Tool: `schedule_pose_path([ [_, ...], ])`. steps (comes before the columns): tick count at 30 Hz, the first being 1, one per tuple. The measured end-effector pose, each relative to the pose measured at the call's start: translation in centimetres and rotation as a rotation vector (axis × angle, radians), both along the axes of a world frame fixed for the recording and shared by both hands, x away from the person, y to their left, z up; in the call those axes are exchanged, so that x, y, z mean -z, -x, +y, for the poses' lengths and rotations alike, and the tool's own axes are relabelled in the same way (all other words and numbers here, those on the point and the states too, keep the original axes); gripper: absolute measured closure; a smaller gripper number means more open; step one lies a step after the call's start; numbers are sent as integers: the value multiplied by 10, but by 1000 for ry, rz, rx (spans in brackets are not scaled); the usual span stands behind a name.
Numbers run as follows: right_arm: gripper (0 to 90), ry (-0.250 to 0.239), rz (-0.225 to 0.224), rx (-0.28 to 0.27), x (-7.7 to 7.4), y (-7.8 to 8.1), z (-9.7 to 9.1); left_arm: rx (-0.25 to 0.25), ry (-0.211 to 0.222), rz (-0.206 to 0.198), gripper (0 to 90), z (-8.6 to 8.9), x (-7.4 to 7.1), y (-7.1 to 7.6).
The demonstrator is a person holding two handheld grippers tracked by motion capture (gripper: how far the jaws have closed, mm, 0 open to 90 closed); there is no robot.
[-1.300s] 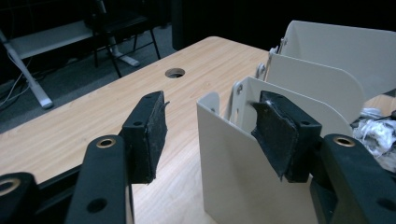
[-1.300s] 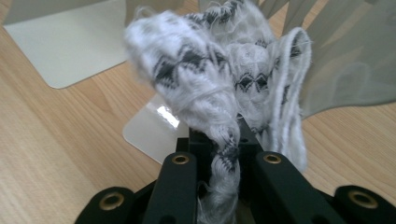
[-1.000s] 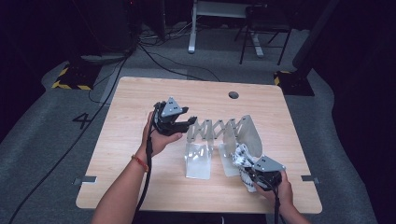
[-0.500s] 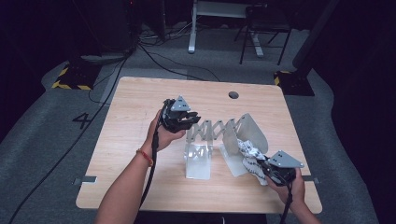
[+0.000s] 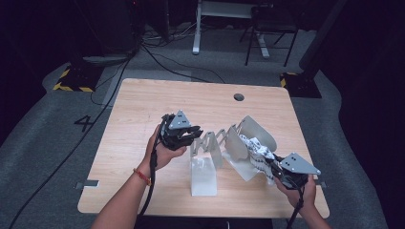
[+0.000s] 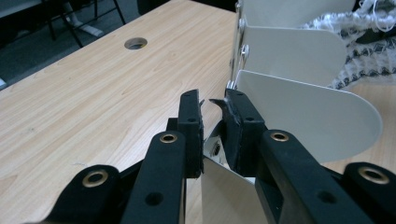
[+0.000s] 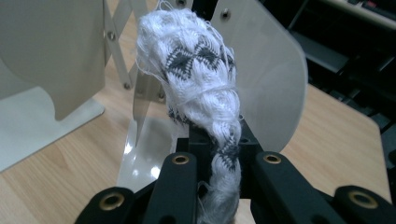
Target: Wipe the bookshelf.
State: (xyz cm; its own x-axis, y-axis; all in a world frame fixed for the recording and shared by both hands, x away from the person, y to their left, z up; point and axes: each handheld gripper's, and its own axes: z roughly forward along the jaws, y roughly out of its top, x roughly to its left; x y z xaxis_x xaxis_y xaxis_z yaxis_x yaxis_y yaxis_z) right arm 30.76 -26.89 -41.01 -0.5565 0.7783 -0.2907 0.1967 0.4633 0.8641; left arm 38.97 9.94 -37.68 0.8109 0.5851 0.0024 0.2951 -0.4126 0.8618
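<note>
A pale folding rack (image 5: 210, 143) with upright plates and a scissor lattice stands mid-table. My left gripper (image 5: 193, 134) is at its left end; its jaws have just been closing, and a thin end plate (image 6: 219, 186) of the rack sits pinched between them (image 6: 210, 100). Farther plates (image 6: 299, 116) rise beyond. My right gripper (image 5: 270, 164), near the front right, is shut on a white knitted cloth with a dark pattern (image 5: 253, 148). That cloth (image 7: 196, 70) rises out of the jaws (image 7: 217, 140) beside a rounded rack plate (image 7: 275, 79).
The wooden table (image 5: 143, 109) has a round cable hole (image 5: 239, 97) at the back right, which also shows in the left gripper view (image 6: 136, 44). Cables and a desk frame (image 5: 229, 28) lie on the grey floor behind.
My left hand moved right onto the rack's left end and its jaws closed there. The right hand moved right and upward with the cloth, which now stretches from the rack.
</note>
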Motion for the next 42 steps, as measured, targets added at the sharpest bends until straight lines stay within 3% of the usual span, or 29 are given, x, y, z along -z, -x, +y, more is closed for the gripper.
schedule_pose_path([
  [8, 836, 16, -129, -35, -40, -2, 18, -5, 21, -32, 782, 4, 3, 6],
  [11, 836, 19, -122, -55, -40, -7, 27, -9, 47, -28, 783, 5, 5, 6],
  [15, 838, 88, -97, -130, -24, -12, 42, -17, 71, -24, 783, 5, 6, 8],
  [18, 839, 103, -68, -159, -15, -15, 46, -18, 54, -41, 783, 5, 6, 10],
  [21, 840, 102, -51, -169, -8, -15, 47, -17, 69, -34, 781, 5, 7, 11],
  [27, 841, 47, 18, -168, 8, -22, 43, -24, 78, -41, 781, 6, 8, 12],
  [38, 840, 176, 172, -167, 57, -37, 47, -31, 101, -41, 781, 7, 10, 12],
  [40, 839, 162, 229, -156, 63, -42, 44, -32, 101, -41, 782, 7, 10, 13],
  [42, 837, 192, 277, -167, 69, -43, 44, -32, 100, -43, 782, 7, 10, 13],
])
